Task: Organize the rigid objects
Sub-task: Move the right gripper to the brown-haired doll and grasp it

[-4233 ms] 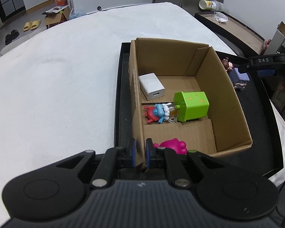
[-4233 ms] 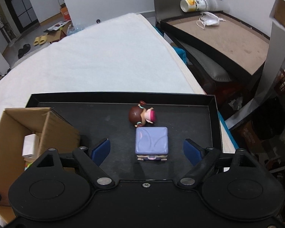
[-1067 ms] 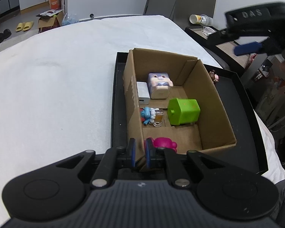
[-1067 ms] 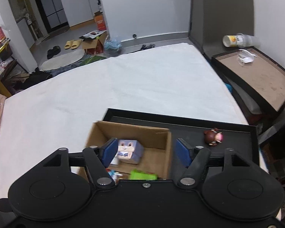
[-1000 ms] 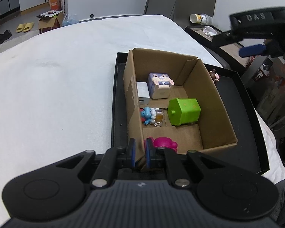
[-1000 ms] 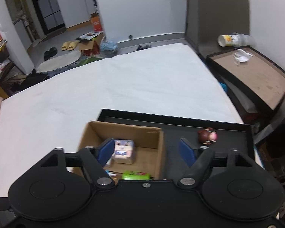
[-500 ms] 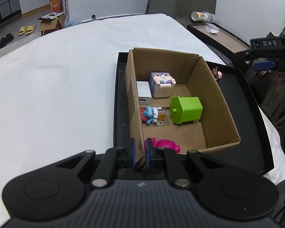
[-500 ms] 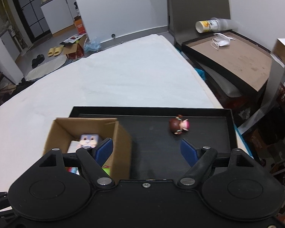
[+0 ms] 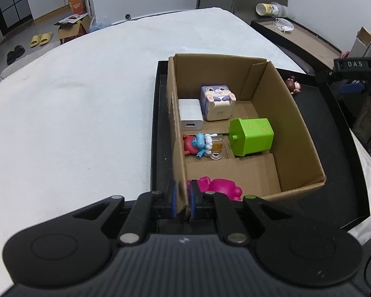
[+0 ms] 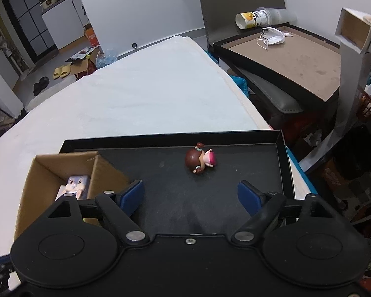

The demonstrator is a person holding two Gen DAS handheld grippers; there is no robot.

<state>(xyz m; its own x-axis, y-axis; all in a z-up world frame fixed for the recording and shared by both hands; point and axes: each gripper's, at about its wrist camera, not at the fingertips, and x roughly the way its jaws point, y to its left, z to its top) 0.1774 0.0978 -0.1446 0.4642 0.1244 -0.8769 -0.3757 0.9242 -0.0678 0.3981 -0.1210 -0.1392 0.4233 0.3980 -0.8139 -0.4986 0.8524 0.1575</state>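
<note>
the cardboard box (image 9: 299, 133) is the thing to go by here, sitting inside a black tray (image 9: 343, 148) on a surface under a white cover (image 9: 74, 113).

the left gripper (image 9: 183, 201) is clamping the near left corner of the box, its jaws squeezed tight with the cardboard wall pinched between the blue pads.

inside the box: a purple bunny cube (image 9: 217, 101) is lying toward the far wall, with a white charger block (image 9: 190, 113) touching its left side against the left wall of the box. a green bin-shaped toy (image 9: 251, 136) is lying on its side around the middle of the box. just left of it, a small red and blue figure (image 9: 197, 144) is lying next to a tiny clear mug (image 9: 216, 148). a magenta toy (image 9: 217, 188) is sitting at the near wall, right beside the clamped corner.

outside the box, to its right on the bare tray floor (image 10: 210, 198), a little doll with brown hair and a pink outfit (image 10: 200, 160) is lying on its side, well apart from the box wall.

the right gripper (image 10: 191, 195) is hanging over the tray on that side of the box, pointing toward the doll. its jaws are wide and opening, with nothing between them, and the doll is sitting a bit beyond the fingertips, untouched.
</note>
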